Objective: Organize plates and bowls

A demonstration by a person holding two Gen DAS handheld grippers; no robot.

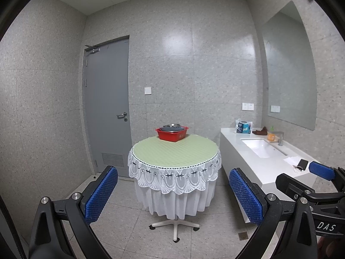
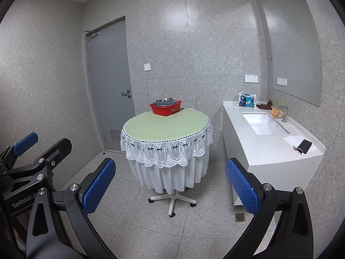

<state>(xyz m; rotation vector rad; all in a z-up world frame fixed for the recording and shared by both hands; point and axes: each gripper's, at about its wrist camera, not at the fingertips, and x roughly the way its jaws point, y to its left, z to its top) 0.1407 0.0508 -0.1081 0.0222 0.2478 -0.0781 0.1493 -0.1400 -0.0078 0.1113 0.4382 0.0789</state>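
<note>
A red plastic basin [image 1: 172, 134] [image 2: 165, 108] holding stacked metal plates and bowls [image 1: 171, 127] [image 2: 165, 102] stands at the far edge of a round table [image 1: 174, 151] [image 2: 166, 125] with a green top and white lace cloth. My left gripper [image 1: 173, 192] is open and empty, well short of the table. My right gripper [image 2: 170, 185] is open and empty, also at a distance. Each gripper shows at the edge of the other's view: the right one [image 1: 310, 174], the left one [image 2: 41, 144].
A white counter with a sink [image 1: 262, 147] [image 2: 264, 123] runs along the right wall, with a tissue pack [image 2: 246, 100], an orange bottle [image 2: 275, 110], a tap and a phone [image 2: 305, 145]. A grey door [image 1: 107, 108] is at the back left. The floor is tiled, with a drain [image 2: 239, 217].
</note>
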